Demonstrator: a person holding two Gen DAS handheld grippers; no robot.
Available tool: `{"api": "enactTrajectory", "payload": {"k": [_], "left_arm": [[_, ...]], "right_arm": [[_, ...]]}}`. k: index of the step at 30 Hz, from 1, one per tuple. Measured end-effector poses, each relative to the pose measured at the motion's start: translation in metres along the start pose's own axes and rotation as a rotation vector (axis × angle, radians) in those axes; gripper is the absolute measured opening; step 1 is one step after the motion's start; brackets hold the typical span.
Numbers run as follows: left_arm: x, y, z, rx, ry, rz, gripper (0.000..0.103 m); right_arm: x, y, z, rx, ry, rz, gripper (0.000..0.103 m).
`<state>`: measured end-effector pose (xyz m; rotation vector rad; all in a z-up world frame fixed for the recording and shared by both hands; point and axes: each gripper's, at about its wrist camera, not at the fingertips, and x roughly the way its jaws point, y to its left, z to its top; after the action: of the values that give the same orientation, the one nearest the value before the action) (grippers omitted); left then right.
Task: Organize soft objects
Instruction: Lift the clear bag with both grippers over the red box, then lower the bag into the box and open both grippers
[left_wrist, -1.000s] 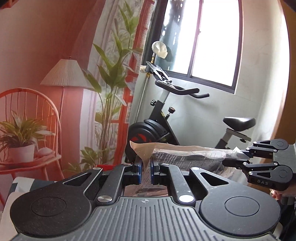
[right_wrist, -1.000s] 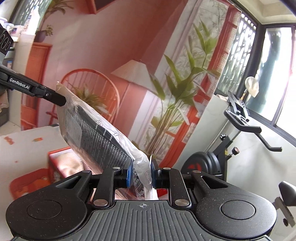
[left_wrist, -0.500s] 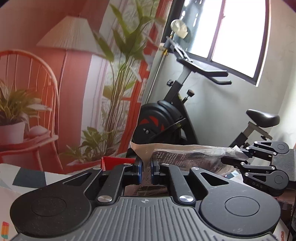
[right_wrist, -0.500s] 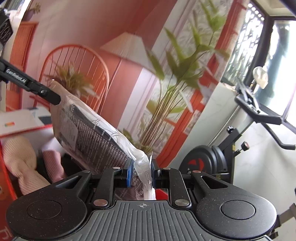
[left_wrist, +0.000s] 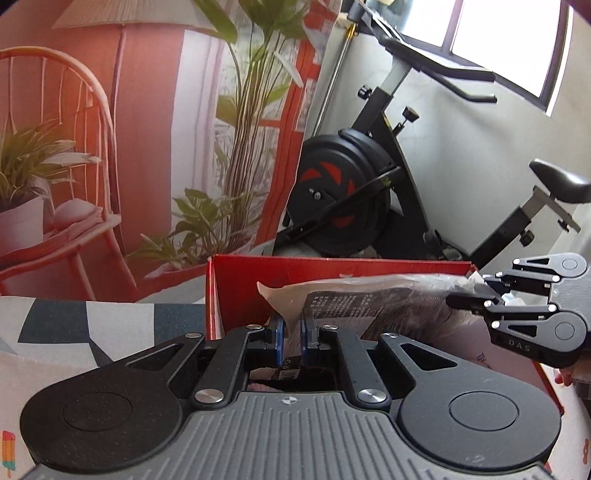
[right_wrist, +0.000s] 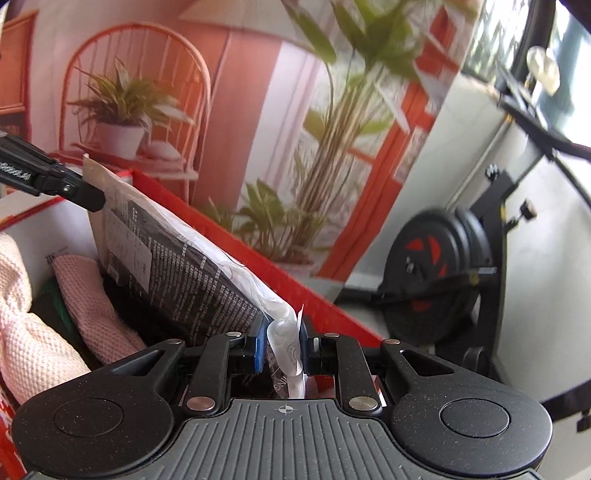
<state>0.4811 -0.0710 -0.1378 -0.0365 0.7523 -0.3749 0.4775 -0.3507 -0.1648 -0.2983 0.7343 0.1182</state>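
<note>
A clear plastic packet (right_wrist: 177, 269) with a dark folded item and printed text inside hangs between both grippers over a red box (right_wrist: 325, 299). My right gripper (right_wrist: 282, 343) is shut on the packet's crumpled near end. My left gripper (left_wrist: 291, 328) is shut on the other end, the packet (left_wrist: 369, 299) stretching right to the right gripper (left_wrist: 465, 301). In the right wrist view the left gripper (right_wrist: 94, 195) pinches the packet's far corner. Pink knitted cloths (right_wrist: 92, 306) lie inside the box below.
The red box wall (left_wrist: 332, 269) stands just behind the packet. A patterned cloth (left_wrist: 92, 325) covers the surface at left. An exercise bike (left_wrist: 354, 192) stands behind the box, beside a printed backdrop (left_wrist: 147, 110) of a chair and plants. A person's fingertip (left_wrist: 563, 378) shows under the right gripper.
Both grippers have come down with the packet held between them. The red box and the pink cloths inside it have come into view below the packet.
</note>
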Motion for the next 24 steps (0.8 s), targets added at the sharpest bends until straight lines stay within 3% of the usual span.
{"api": "enactTrajectory", "payload": {"k": [6, 8, 10, 12, 15, 17, 19, 24], "left_arm": [[0.007, 0.003, 0.001, 0.003, 0.020, 0.025, 0.010], [0.001, 0.001, 0.000, 0.010, 0.002, 0.030, 0.019], [-0.006, -0.001, 0.001, 0.020, -0.015, 0.045, 0.063], [-0.017, -0.006, 0.002, 0.041, -0.054, 0.070, 0.079], [-0.030, -0.015, 0.004, 0.079, -0.078, 0.101, 0.087], [-0.040, -0.019, 0.004, 0.083, -0.085, 0.095, 0.091], [-0.050, -0.024, 0.003, 0.096, -0.093, 0.103, 0.095], [-0.082, -0.034, -0.006, 0.082, -0.121, 0.100, 0.101]], "right_arm": [[0.005, 0.005, 0.004, 0.023, 0.010, -0.019, 0.015], [0.006, 0.008, 0.005, 0.012, 0.014, -0.051, 0.022], [0.004, 0.010, 0.007, 0.024, 0.019, -0.084, 0.036], [0.000, 0.011, 0.006, 0.047, 0.022, -0.098, 0.042], [-0.012, 0.009, 0.006, 0.089, 0.015, -0.127, 0.065], [-0.025, 0.006, 0.007, 0.136, -0.011, -0.133, 0.072], [-0.040, 0.004, 0.007, 0.191, -0.039, -0.130, 0.087], [-0.080, 0.001, 0.002, 0.322, -0.079, -0.089, 0.102]]}}
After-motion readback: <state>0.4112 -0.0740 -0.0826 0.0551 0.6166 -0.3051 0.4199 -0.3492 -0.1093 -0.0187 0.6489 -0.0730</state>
